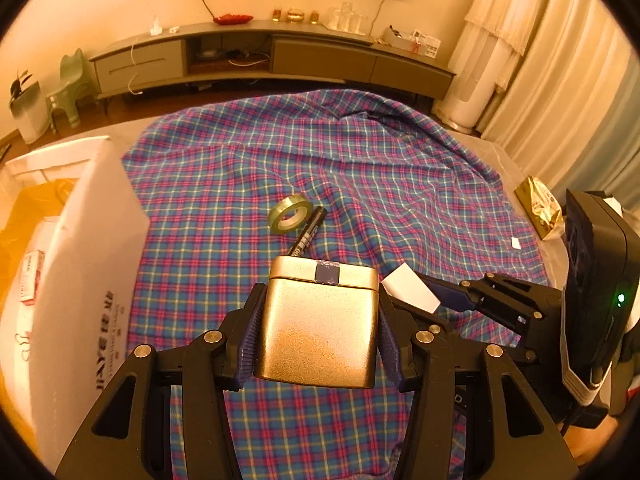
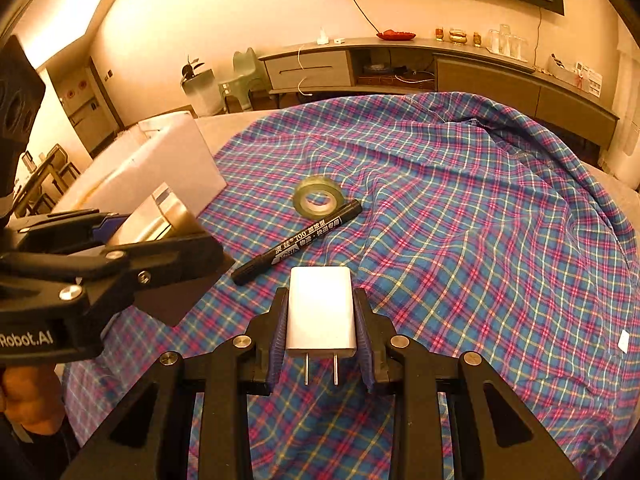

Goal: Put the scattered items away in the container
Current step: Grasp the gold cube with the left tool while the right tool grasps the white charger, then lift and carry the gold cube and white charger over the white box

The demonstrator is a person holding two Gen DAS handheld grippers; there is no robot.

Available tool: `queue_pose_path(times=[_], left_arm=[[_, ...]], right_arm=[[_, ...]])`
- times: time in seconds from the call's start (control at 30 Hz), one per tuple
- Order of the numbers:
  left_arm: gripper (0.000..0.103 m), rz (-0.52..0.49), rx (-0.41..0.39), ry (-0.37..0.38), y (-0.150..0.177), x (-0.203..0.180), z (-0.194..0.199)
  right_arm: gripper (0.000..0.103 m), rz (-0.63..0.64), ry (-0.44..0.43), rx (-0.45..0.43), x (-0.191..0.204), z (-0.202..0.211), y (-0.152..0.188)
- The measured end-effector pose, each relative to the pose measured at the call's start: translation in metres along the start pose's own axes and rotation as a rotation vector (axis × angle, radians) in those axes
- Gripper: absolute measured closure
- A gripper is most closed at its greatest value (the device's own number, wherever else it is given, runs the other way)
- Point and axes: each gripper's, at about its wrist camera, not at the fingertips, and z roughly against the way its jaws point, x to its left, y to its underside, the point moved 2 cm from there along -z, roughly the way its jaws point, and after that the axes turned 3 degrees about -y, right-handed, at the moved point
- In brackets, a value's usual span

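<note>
The left gripper (image 1: pixel 318 336) clamps a gold tin (image 1: pixel 318 328) above the plaid cloth (image 1: pixel 360 168); beyond the tin lie a marker (image 1: pixel 308 234) and tape roll (image 1: pixel 289 214).

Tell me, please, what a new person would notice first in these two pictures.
First the two gripped things: the left hand-held gripper holds a gold tin over the checked cloth, and the right hand-held gripper holds a white charger, its prongs toward the camera. Behind them on the cloth lie a tape roll and a black marker, touching, and the white box stands at the left.
</note>
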Motion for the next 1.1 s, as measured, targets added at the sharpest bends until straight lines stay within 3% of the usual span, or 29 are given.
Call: queue_pose_path(times=[0.27,0.57,0.7,0.8,0.87,0.97,1.03,1.1], left_arm=[[0.050,-0.009,-0.024,-0.018,0.005,-0.007,0.029],[0.050,0.001,-0.026,-0.034,0.016,-0.010,0.049],[0.050,0.001,-0.027,-0.038,0.019,-0.014,0.055],[0.050,0.000,-0.029,-0.040,0.022,-0.016,0.060],[0.050,-0.001,-0.031,-0.042,0.024,-0.019,0.062],[0.050,-0.001,-0.033,-0.038,0.028,-0.021,0.067],[0.050,0.002,-0.035,-0.032,0.030,-0.021,0.070],[0.050,0.004,-0.037,-0.026,0.033,-0.022,0.074]], right_arm=[[0.071,-0.040,0.012,-0.034,0.001,0.019,-0.002],[0.071,-0.173,0.010,-0.066,-0.030,0.038,0.000],[0.082,-0.255,-0.050,-0.109,-0.045,0.056,-0.005],[0.083,-0.249,-0.050,-0.126,-0.043,0.064,-0.009],[0.083,-0.239,-0.052,-0.105,-0.041,0.064,-0.007],[0.077,-0.163,-0.062,-0.003,-0.035,0.048,0.001],[0.066,-0.087,-0.008,0.050,-0.029,0.034,0.009],[0.063,0.004,0.066,0.100,-0.023,0.018,0.019]])
